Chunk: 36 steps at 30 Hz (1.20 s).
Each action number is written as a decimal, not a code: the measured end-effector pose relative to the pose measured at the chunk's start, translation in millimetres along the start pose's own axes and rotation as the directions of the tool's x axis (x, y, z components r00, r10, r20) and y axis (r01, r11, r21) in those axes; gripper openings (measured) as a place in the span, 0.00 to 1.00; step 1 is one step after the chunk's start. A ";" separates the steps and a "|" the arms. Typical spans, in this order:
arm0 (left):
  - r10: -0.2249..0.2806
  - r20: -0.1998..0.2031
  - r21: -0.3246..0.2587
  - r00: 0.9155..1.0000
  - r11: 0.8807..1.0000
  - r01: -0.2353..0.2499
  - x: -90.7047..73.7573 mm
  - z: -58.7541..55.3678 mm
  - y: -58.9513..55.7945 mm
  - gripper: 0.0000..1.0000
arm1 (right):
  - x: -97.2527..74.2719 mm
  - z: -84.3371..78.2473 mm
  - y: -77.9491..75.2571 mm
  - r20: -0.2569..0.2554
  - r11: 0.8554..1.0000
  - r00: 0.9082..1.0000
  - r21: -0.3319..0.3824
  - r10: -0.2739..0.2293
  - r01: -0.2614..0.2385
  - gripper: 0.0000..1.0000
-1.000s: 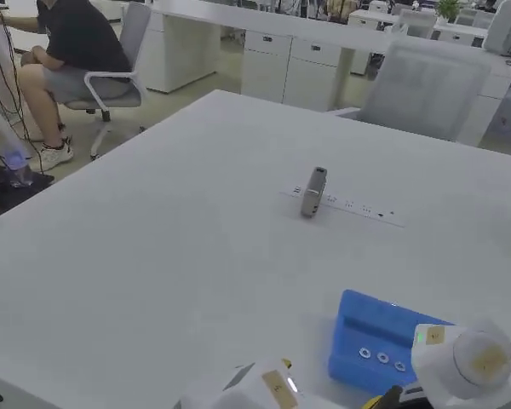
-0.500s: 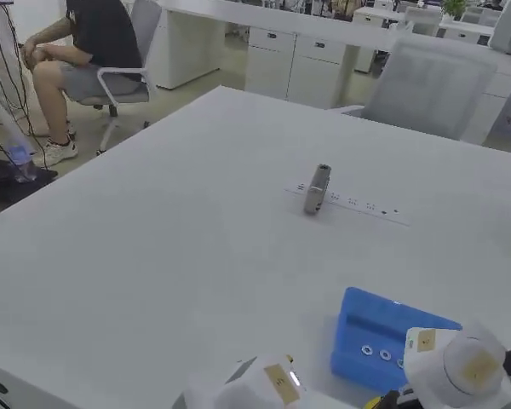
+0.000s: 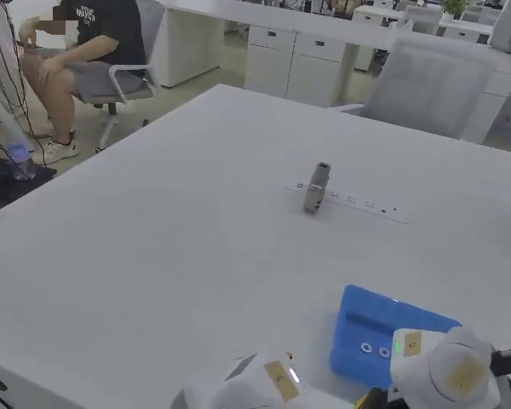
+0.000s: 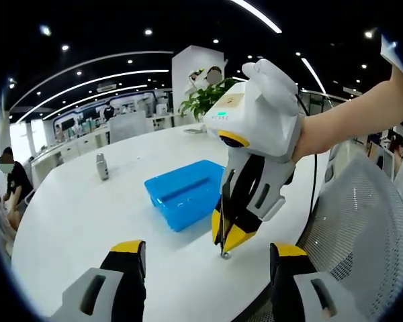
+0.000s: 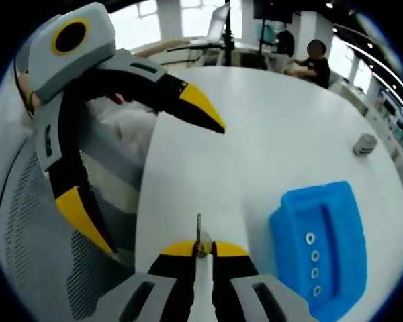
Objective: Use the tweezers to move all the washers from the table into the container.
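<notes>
White counter in an open office; blue container sits near the counter's near edge, open side up. Four washers lie in a row along the container's inner channel in the right gripper view; the head view shows two of them, the others hidden behind the right gripper. Right gripper fingers pressed together on the tweezers, a thin metal strip standing up between them; in the left gripper view the tweezers point down, tips at the counter surface just beside the container's near corner; whether the tips carry anything is too small to tell. Left gripper fingers spread wide; it faces the right gripper from close by, low over the counter's edge. Small grey block stands on a flat power strip toward the counter's middle, well apart from the container. Grey office chair at the counter's far side; a person sits on another chair at far left, away from the counter.
</notes>
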<state>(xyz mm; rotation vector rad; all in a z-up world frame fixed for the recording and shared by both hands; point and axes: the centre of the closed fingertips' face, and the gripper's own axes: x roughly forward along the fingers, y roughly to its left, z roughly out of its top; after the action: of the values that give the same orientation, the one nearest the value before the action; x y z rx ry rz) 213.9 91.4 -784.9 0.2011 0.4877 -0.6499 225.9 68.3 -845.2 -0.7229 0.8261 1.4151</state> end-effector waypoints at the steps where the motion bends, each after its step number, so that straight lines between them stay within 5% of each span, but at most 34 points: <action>1: 0.000 0.000 -0.001 1.000 1.000 0.000 -0.2 0.0 0.0 0.76 | -0.6 1.3 1.9 0.020 1.000 1.000 0.022 0.001 -0.002 0.04; 5: -0.001 0.000 0.000 1.000 1.000 0.001 -0.1 0.1 -0.3 0.76 | -8.2 11.8 -0.4 0.101 0.995 0.995 0.095 -0.007 -0.002 0.04; 13: -0.005 -0.003 0.005 1.000 1.000 0.005 0.3 -0.4 -1.3 0.76 | -34.7 29.3 -16.2 0.166 0.991 0.984 0.128 -0.061 0.040 0.04; 21: -0.004 -0.002 0.004 1.000 1.000 0.004 0.7 0.0 -1.0 0.76 | -60.8 44.8 -46.0 0.239 0.978 0.964 0.196 -0.121 0.074 0.04; 29: -0.004 -0.003 0.003 1.000 1.000 0.004 0.9 -0.2 -0.7 0.76 | -71.1 51.6 -78.9 0.260 0.965 0.950 0.239 -0.174 0.112 0.04; 31: -0.006 -0.004 0.003 1.000 1.000 0.006 1.0 -0.3 -1.0 0.76 | -69.7 50.7 -89.8 0.252 0.957 0.948 0.263 -0.193 0.125 0.04; 36: -0.003 -0.005 0.002 1.000 1.000 0.003 0.9 -0.7 -0.5 0.76 | -58.3 45.4 -115.0 0.218 0.911 0.946 0.386 -0.240 0.143 0.05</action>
<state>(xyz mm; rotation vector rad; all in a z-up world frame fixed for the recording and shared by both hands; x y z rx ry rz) 213.9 90.7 -786.0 0.2035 0.4921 -0.6533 344.6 70.0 -777.5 -0.3111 0.7587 1.1055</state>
